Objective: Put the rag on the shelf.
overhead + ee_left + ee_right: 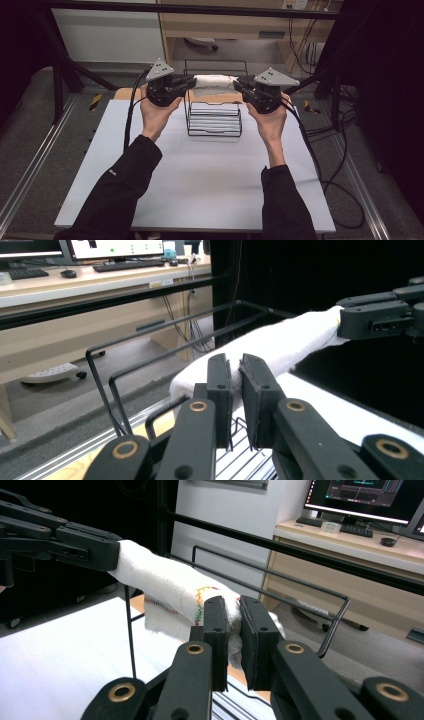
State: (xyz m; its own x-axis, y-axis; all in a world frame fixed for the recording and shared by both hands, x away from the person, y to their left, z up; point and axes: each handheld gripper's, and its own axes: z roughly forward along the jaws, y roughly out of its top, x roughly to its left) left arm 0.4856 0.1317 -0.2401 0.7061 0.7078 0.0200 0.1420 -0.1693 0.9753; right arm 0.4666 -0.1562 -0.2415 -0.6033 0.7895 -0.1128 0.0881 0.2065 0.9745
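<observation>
A white cloth, rolled into a long bundle, hangs stretched between my two grippers above the black wire rack. My left gripper is shut on the cloth's left end, its jaws pinching the fabric in the left gripper view. My right gripper is shut on the other end; coloured stitching shows on the cloth near its jaws. In each gripper view the other gripper shows clamped on the far end: the right gripper and the left gripper.
The rack stands at the far middle of a white table top, with a brown board behind it. Black frame bars cross overhead. Cables trail off the table's right side. A desk with monitors stands beyond.
</observation>
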